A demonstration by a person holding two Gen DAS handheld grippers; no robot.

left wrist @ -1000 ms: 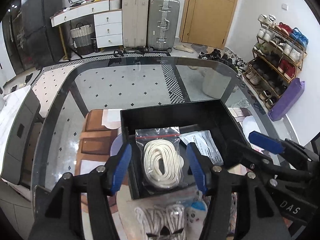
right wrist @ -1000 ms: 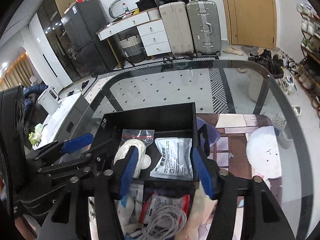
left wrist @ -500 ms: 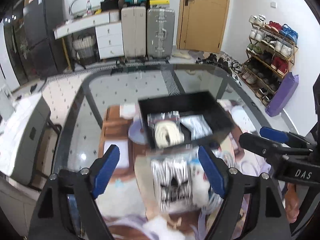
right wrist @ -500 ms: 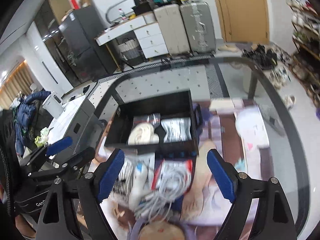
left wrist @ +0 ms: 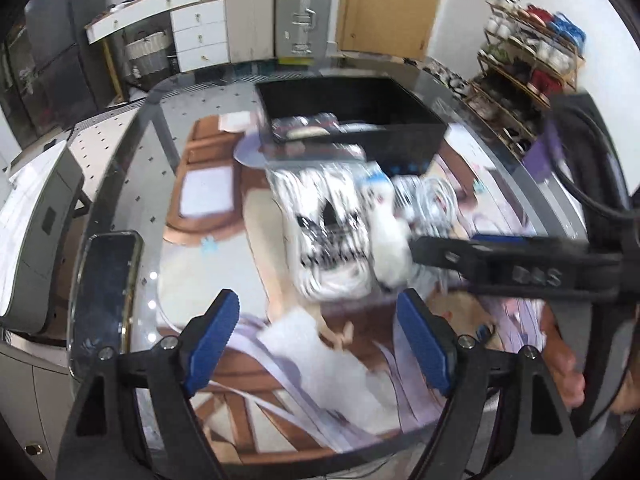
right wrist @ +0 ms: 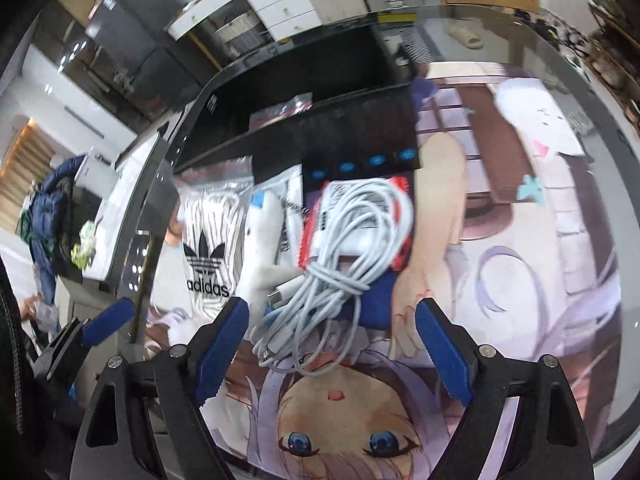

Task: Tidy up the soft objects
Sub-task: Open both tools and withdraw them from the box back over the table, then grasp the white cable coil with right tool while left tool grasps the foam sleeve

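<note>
The black box (left wrist: 352, 120) stands at the far side of the glass table with a bagged white rope (left wrist: 308, 132) inside. In front of it lie a clear adidas bag of white laces (right wrist: 208, 240), a white plush toy (right wrist: 264, 248) and a coiled white cable (right wrist: 352, 240) on a red-edged packet. My right gripper (right wrist: 332, 352) hangs open just above the near end of the cable. My left gripper (left wrist: 320, 340) is open over the printed mat, short of the adidas bag (left wrist: 328, 232). One right finger (left wrist: 500, 240) crosses the left wrist view.
A dark phone (left wrist: 108, 280) lies near the table's left edge. A printed cartoon mat (right wrist: 520, 240) covers the glass under the objects. A person's hand (left wrist: 568, 360) shows at the lower right. The rounded table edge (right wrist: 600, 420) runs close by.
Both grippers have drawn back from the box toward the near side, and their jaws stand wider. The rope bag and the mask packet stayed in the box.
</note>
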